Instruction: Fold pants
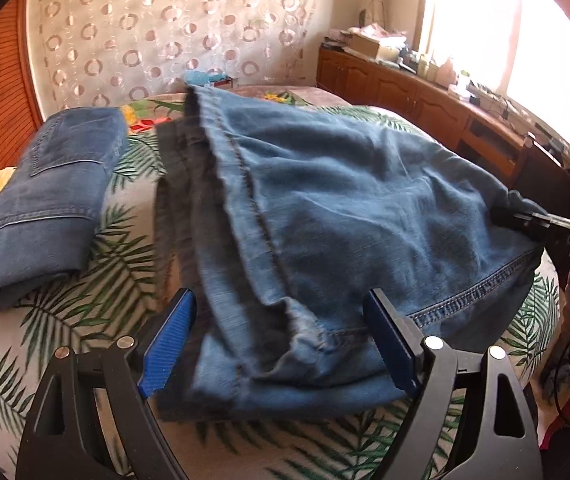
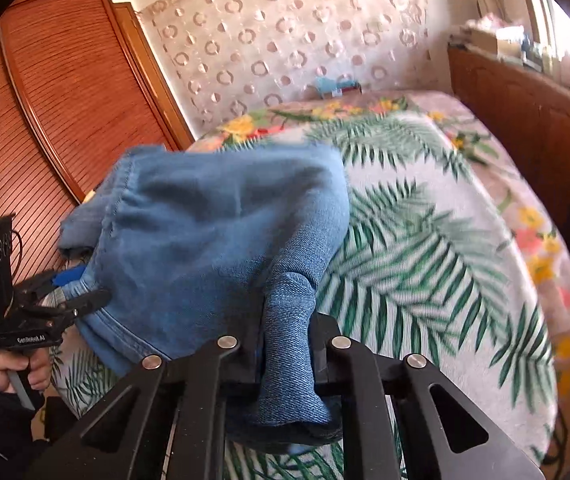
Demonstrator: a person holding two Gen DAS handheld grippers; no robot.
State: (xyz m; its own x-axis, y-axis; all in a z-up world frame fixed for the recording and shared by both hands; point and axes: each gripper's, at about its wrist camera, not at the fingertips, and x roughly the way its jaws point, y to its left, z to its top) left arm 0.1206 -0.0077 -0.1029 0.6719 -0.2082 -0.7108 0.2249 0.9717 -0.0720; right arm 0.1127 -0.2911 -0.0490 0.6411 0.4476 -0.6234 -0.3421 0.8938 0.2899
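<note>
The left gripper point(image 1: 281, 344) tilts down, its blue ribbed fingers point(image 1: 169, 340) wide apart around the soft blue pants point(image 1: 325, 208) on the bed point(image 1: 85, 320). The right gripper point(image 2: 285, 340) is pinched tight on a bunched fold. Only the left view shows another folded pair point(image 1: 49, 196), maybe jeans.

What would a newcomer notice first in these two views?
The blue jeans heaped mid-bed on the palm-leaf bedspread, one corner pinched in the shut right gripper. The left gripper stands wide open around their near edge, blue-padded fingers not pressing. A second pair, folded jeans, lies to the left.
</note>
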